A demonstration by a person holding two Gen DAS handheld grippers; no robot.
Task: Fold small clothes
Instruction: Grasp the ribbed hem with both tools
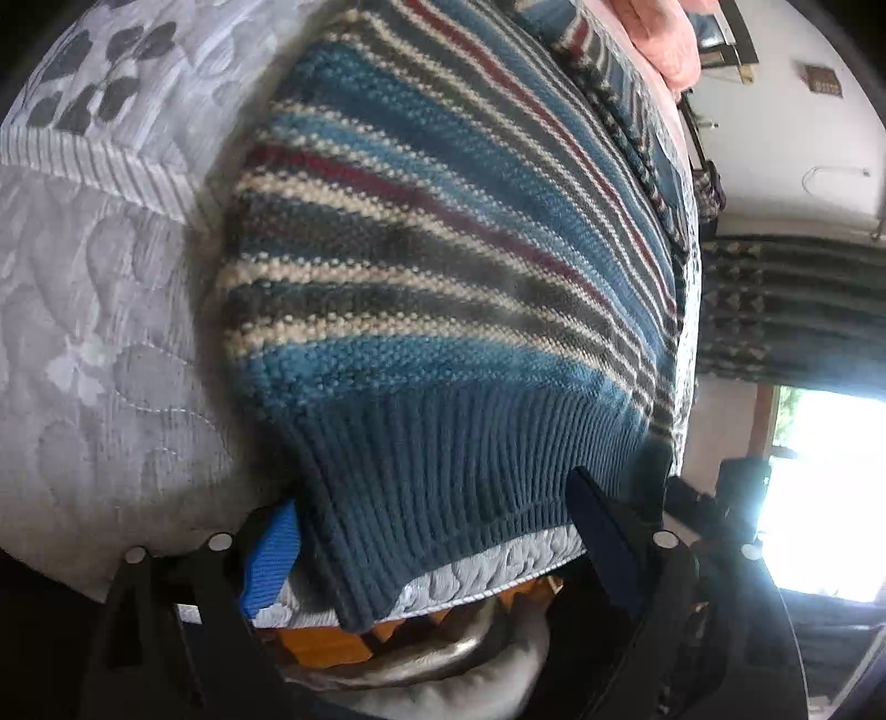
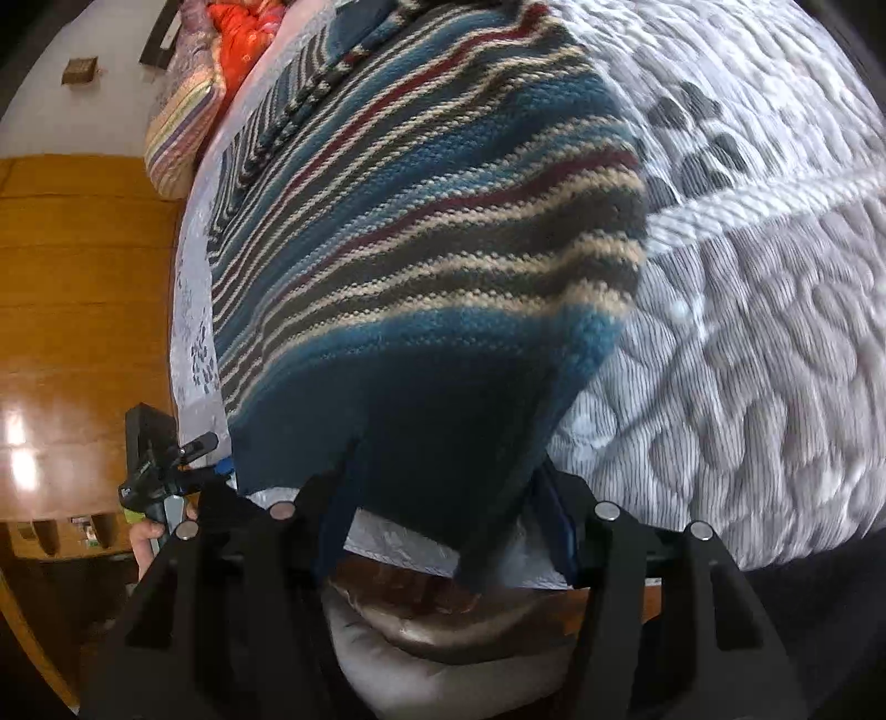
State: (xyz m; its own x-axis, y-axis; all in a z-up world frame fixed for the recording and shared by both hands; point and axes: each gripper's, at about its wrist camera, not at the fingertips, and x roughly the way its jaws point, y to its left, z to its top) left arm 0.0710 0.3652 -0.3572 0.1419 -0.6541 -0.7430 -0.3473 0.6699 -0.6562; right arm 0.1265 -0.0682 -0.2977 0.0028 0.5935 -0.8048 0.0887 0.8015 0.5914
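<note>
**A:** What have I got on the left side?

**B:** From where I sit, the left gripper (image 1: pixel 437 531) has its fingers (image 1: pixel 271 559) spread wide, one on either side of the ribbed hem (image 1: pixel 443 476) of the striped sweater (image 1: pixel 443 232). The blue pad sits just beside the hem's left corner, the dark finger at its right. I can't say for sure that either one presses the knit; the hem corner droops between them, past the edge of the bed.

**A:** And the sweater itself?

**B:** It lies spread on the quilted bedspread (image 1: pixel 94 310), a pale grey cover with stitched leaf shapes and a patch of dark leaves further off. Bands of blue, cream, grey and dark red run across it. The hem is nearest to me, at the edge of the bed.

**A:** Right side?

**B:** The right gripper (image 2: pixel 448 498) is at the other end of the same hem (image 2: pixel 443 443). Its fingers (image 2: pixel 332 498) stand apart too, with the dark hem corner hanging down between them. The cloth is in shadow there, so I cannot tell whether it is pinched or only lying in the gap.

**A:** Anything else around?

**B:** In the right view, a wooden floor (image 2: pixel 83 277) to the left of the bed, a striped pillow (image 2: pixel 177 149) with an orange bundle (image 2: pixel 243 39) beside it at the far end, and a hand (image 2: pixel 149 537) holding the other gripper's handle low at the left.
</note>
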